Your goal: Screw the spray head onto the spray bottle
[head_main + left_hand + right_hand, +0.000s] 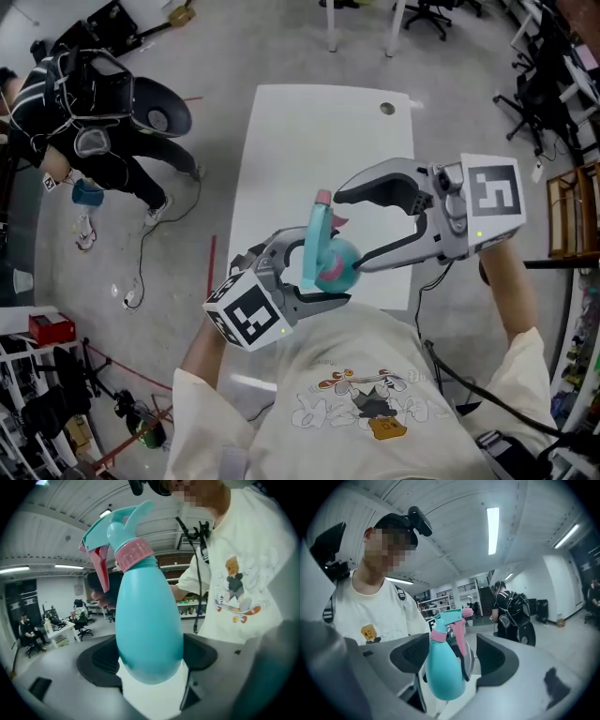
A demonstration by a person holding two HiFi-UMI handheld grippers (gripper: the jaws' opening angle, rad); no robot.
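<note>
left gripper (150,658) clenched on the body of the teal spray bottle (147,620), pads pressing its two sides. bottle is held in the air at the centre of the head view, over the near end of the white table (291,141). spray head (115,524) sits on the neck above a pink collar (134,555), pink trigger at its left in the left gripper view. right gripper (345,232) released: jaws wide apart, either side of the spray head, clear of it in the right gripper view. person in dark clothes (89,122) at upper left of the head view.
</note>
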